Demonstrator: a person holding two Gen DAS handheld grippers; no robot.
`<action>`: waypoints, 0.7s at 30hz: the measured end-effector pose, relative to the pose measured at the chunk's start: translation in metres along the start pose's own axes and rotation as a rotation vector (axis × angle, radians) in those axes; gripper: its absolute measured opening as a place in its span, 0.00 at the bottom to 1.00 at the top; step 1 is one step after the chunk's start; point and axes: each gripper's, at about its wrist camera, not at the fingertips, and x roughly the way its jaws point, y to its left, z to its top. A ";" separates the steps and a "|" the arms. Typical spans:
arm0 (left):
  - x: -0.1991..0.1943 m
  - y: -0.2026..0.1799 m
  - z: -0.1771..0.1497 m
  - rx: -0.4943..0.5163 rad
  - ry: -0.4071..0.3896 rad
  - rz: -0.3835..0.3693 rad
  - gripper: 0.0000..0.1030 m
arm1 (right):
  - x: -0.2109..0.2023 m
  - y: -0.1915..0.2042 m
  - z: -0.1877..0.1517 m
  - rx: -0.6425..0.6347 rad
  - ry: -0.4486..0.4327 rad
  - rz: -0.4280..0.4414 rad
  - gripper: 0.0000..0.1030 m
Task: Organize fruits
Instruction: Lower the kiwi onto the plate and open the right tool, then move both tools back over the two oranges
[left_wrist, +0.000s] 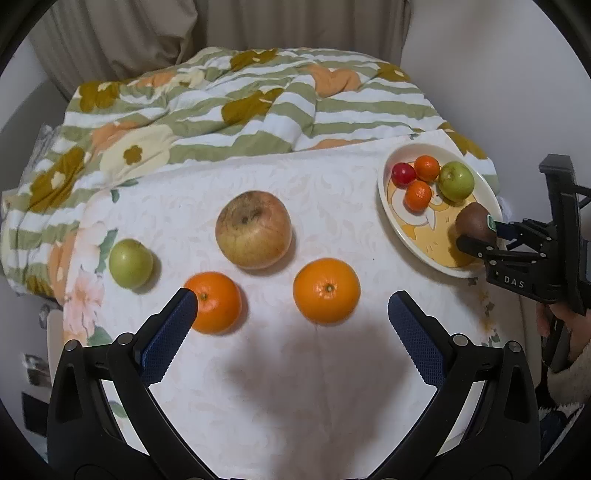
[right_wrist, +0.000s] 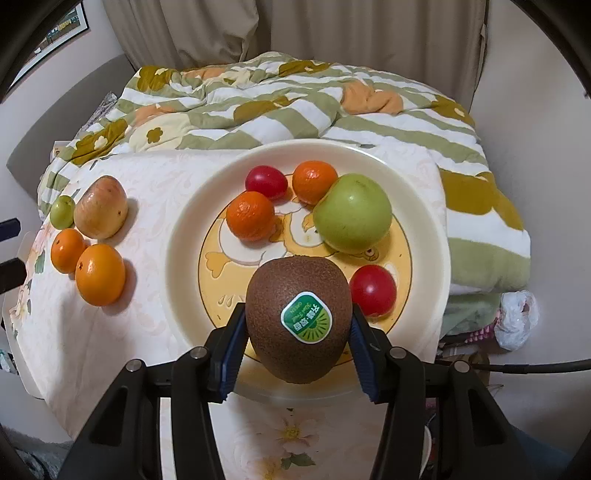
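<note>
On the plate (right_wrist: 184, 236), five fruits lie; right fingers (right_wrist: 232, 343) grip one kiwi (right_wrist: 295, 317), left fingers (left_wrist: 173, 328) wide.

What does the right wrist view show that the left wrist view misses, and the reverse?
Only the right wrist view shows the second red tomato beside the kiwi, the kiwi's green sticker, and a white plastic bag. Only the left wrist view shows the open left gripper and the person's hand on the right gripper. Both show the plate, its green apple, and four fruits on the cloth.
</note>
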 end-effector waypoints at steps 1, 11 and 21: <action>-0.001 0.000 -0.002 -0.006 0.002 -0.005 1.00 | 0.000 0.000 -0.001 0.002 0.001 0.003 0.47; -0.009 -0.002 -0.013 -0.007 -0.011 0.033 1.00 | -0.023 0.003 -0.006 0.011 -0.084 0.008 0.99; -0.041 0.006 -0.031 -0.050 -0.056 0.073 1.00 | -0.056 0.004 -0.013 -0.007 -0.182 0.012 0.99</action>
